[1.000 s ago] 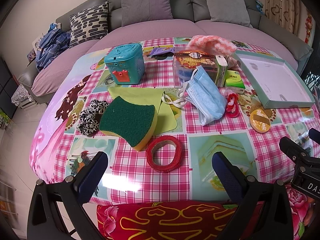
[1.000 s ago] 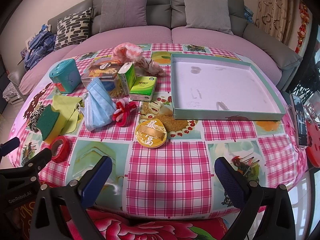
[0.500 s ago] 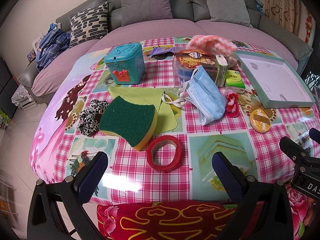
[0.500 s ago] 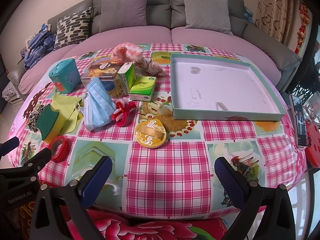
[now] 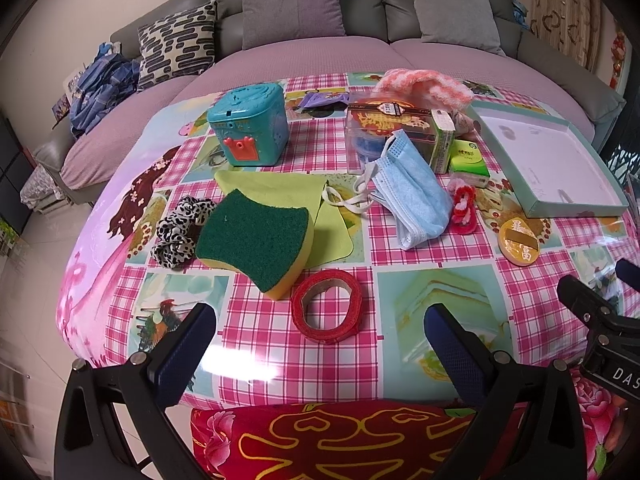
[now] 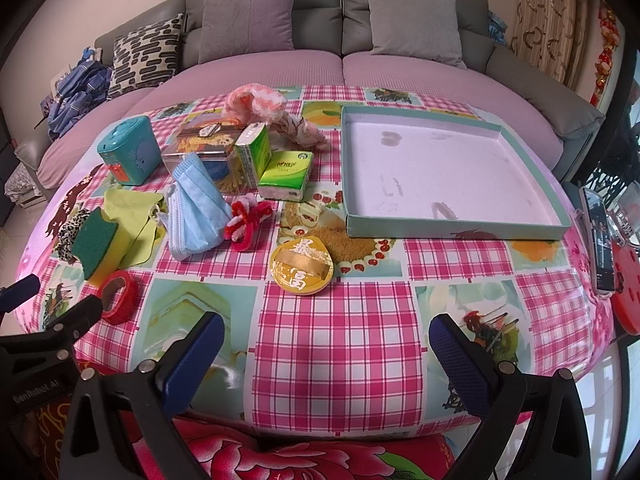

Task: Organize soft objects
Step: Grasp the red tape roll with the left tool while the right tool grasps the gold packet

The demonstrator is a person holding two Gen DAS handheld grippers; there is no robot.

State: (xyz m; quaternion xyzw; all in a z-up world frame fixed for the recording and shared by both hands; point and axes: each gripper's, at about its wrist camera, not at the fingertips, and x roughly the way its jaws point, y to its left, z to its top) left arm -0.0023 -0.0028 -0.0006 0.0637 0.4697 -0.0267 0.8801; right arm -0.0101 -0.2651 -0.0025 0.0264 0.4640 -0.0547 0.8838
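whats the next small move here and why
Probably ease the left gripper forward to the green sponge. Both grippers are open and holding nothing, the tray is empty, and the sponge is the soft item nearest its jaws.

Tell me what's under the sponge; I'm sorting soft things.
The sponge lies partly on a yellow-green cloth, beside a leopard scrunchie. Whatever else it covers is hidden.

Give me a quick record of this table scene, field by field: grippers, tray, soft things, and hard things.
left gripper: open, empty, at near table edge
right gripper: open, empty, at near table edge
tray: empty
soft things: sponge on yellow cloth, scrunchie, face mask, pink knit
hard things: teal box, tape roll, gold tin
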